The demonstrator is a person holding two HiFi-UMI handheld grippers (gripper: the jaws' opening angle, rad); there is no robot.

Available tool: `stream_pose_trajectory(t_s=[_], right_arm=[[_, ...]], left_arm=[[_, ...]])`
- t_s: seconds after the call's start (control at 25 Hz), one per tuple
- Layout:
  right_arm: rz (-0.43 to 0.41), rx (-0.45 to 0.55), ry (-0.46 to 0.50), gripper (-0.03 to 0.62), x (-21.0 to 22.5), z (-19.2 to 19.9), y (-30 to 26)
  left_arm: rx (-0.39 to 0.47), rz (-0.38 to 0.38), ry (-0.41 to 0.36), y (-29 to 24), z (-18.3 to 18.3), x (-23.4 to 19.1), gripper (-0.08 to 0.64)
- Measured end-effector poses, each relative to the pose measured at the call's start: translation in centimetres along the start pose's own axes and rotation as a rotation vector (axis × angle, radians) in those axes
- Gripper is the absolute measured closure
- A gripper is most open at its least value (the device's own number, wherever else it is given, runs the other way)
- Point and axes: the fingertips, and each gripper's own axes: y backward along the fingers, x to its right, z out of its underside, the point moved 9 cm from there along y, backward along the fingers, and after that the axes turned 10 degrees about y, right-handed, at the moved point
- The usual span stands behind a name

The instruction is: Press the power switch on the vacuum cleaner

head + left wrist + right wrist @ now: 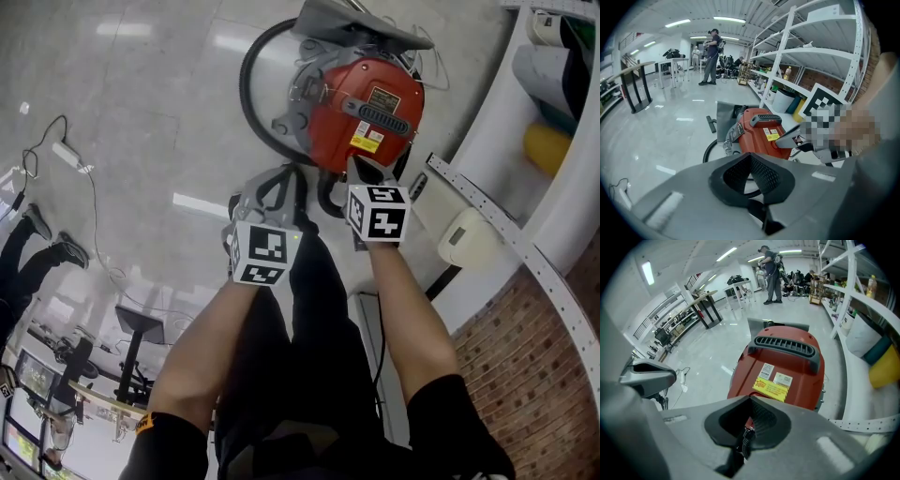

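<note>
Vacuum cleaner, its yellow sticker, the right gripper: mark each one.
vacuum cleaner [328,127]: head view, on its red body.
yellow sticker [770,390]: right gripper view, the sticker's middle.
right gripper [361,171]: head view, between its fingertips.

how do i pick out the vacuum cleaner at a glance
Find the white shelving rack; on the glossy floor beside it stands the vacuum cleaner. It is the only bright red thing there, a rounded body with a black slotted handle, a yellow label and a black hose looped beside it.
</note>
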Motion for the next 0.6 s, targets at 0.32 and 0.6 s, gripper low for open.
stream_pose_trajectory(t_s=[0.32,0.6], right_arm=[[0.012,-0.023,0.024,0.600,-0.2,-0.2,-0.3],[0.015,-0.054,0.021,0.600,-0.5,-0.5,-1.1]], left_arm=[[0.006,0.006,0.016,0.2,0.4,0.3,0.545],[0.002,-0.002,0.018,0.7,0.7,-0.2,0.545]])
